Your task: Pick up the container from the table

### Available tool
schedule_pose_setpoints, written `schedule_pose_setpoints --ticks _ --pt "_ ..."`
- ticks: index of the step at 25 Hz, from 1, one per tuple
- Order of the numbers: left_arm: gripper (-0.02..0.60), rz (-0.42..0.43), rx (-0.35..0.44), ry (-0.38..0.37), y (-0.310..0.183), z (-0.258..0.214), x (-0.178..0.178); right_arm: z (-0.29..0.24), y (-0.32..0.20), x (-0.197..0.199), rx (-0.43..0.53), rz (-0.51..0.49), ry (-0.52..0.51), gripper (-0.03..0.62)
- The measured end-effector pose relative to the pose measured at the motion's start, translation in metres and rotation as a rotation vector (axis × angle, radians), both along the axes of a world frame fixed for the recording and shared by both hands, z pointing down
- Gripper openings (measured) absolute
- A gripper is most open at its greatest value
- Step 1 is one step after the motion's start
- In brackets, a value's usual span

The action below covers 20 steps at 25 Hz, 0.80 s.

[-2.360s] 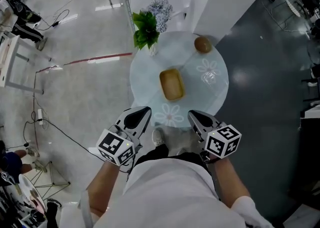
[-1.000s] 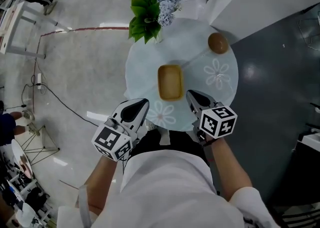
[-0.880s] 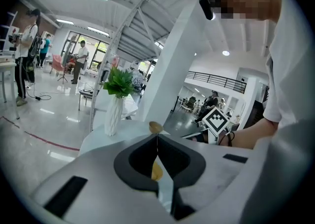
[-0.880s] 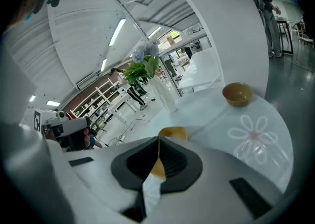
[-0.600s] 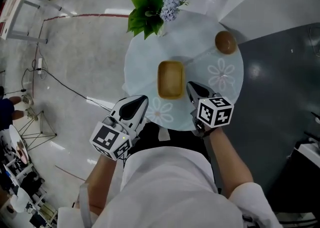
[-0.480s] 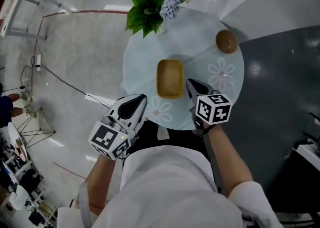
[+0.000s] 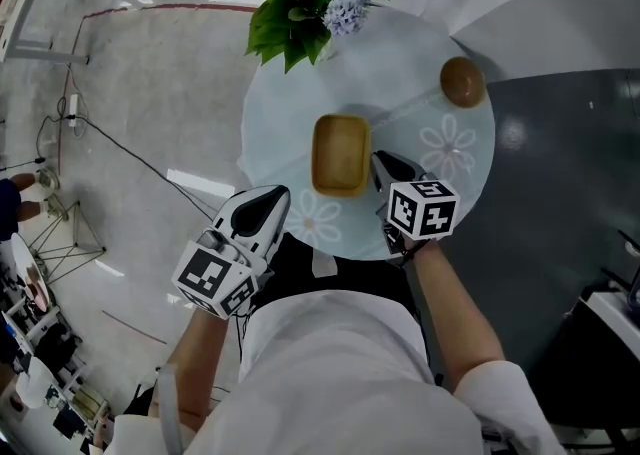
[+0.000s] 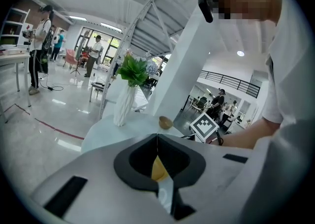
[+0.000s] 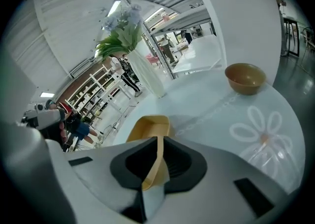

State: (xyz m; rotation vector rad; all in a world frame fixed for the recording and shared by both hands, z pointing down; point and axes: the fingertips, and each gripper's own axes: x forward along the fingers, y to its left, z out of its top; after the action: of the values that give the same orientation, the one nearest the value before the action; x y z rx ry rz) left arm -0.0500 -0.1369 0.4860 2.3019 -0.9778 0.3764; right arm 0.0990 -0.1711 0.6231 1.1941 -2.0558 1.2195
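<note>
Counting items: one round pale glass table (image 7: pixel 275 118) with printed flowers, one yellow rectangular container (image 7: pixel 340 154), one brown round bowl (image 7: pixel 463 81), one white vase (image 9: pixel 147 78) of green leaves and pale blue blooms. The container is shallow, open-topped and round-cornered, lying mid-table. My right gripper (image 7: pixel 379 159), jaws pressed together, sits just beside its right rim. My left gripper (image 7: pixel 273 196), likewise closed and empty, hovers at the table's near edge.

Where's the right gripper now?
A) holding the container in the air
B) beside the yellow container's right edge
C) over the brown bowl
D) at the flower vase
B: the right gripper points at the right edge of the container, which sits on the table.
</note>
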Motion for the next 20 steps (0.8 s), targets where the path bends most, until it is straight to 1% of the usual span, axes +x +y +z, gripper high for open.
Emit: schedule_pose_setpoints --ticks 2,5,10,20 --pt "0.021 -0.003 -0.005 -0.002 0.001 0.002 -0.001 0.004 0.000 -0.002 -0.010 -0.003 -0.005 0.037" --pt "0.021 -0.012 -0.016 -0.003 0.003 0.006 -0.004 0.011 0.000 -0.005 -0.029 -0.010 -0.009 0.068" --pt "0.021 -0.024 -0.028 -0.007 0.007 0.010 -0.012 0.023 0.001 -0.008 -0.055 -0.007 0.008 0.109" --pt "0.021 -0.043 -0.049 -0.010 0.016 0.018 -0.027 0.045 0.006 -0.015 -0.104 -0.003 0.035 0.115"
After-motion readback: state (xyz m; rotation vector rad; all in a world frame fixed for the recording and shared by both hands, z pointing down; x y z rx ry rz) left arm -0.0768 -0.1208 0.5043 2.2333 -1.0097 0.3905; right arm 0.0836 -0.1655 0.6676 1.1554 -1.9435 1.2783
